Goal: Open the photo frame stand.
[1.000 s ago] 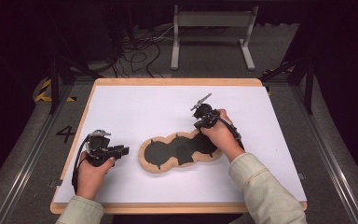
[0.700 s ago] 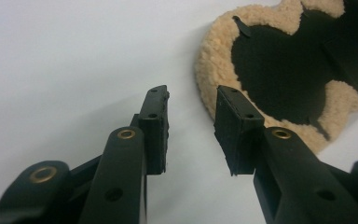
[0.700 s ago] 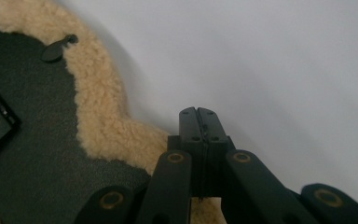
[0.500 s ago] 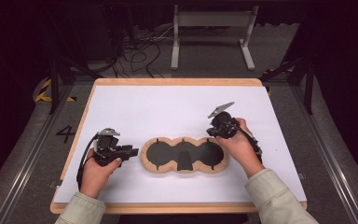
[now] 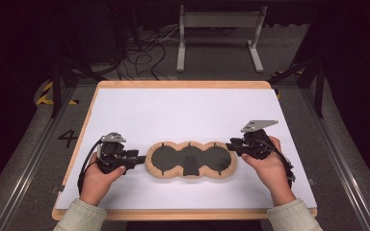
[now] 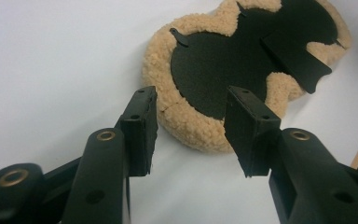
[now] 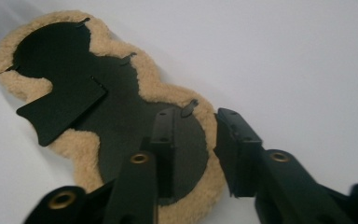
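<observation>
A tan fleece pad [image 5: 191, 160] with a black three-lobed centre lies flat on the white table top [image 5: 183, 115], long side left to right. My left gripper [image 5: 142, 158] is at its left end, jaws apart. In the left gripper view its fingertips [image 6: 191, 126] stand just short of the fleece rim [image 6: 186, 119]. My right gripper [image 5: 230, 144] is at the pad's right end. In the right gripper view its jaws [image 7: 193, 140] straddle the pad's rim [image 7: 121, 107] without pressing on it. Both pairs of jaws have just been opening.
A small black flap [image 5: 191, 166] lies on the pad's middle lobe. The table has a wooden edge [image 5: 183, 214]. Beyond its far side stand a grey metal frame [image 5: 219, 36] and loose cables [image 5: 144, 53] on the floor.
The pad went from lying slanted, its right end in the right gripper, to lying level. The right gripper let go and moved right and nearer. The left gripper's jaws spread wider.
</observation>
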The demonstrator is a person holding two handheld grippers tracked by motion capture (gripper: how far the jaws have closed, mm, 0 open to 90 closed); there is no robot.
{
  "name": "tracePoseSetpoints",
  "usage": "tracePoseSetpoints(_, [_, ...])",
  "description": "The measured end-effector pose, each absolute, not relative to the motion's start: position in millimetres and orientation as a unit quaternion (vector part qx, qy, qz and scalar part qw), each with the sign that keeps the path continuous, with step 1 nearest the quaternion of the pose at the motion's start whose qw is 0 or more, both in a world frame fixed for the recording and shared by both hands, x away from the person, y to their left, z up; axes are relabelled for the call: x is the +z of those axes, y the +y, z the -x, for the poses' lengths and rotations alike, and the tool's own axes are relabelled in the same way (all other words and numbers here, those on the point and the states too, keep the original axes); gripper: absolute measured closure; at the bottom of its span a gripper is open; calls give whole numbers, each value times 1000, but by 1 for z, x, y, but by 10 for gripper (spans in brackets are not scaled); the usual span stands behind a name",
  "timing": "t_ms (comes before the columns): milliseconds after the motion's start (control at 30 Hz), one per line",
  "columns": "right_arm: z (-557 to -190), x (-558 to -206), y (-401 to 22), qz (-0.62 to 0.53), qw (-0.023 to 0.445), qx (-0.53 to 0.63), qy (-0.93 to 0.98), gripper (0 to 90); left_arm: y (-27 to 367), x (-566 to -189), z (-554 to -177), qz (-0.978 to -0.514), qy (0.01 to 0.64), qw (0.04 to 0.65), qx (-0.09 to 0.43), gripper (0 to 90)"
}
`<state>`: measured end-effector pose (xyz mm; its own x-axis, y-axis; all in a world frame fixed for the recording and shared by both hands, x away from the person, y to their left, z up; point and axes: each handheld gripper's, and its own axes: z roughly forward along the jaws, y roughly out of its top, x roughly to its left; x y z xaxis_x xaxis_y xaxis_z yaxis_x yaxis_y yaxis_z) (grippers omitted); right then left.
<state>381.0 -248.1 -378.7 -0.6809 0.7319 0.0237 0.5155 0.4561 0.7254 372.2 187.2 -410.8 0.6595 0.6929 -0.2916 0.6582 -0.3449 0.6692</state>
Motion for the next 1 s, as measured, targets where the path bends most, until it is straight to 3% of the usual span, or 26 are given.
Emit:
tracePoseSetpoints(133, [-372, -387, -254, -380, 134, 367, 839, 572, 187, -409, -371, -829, 397, 393, 18, 544])
tracePoseSetpoints(433, [-361, -399, -265, -416, 70, 361, 832, 362, 184, -415, -373, -827, 405, 388, -33, 413])
tracePoseSetpoints(800, [-369, -423, -266, -443, 4, 338, 830, 251, 181, -435, -382, -815, 436, 377, -64, 311])
tracePoseSetpoints(1000, [-373, -429, -265, -451, -3, 337, 826, 213, 177, -443, -386, -811, 443, 373, -77, 280])
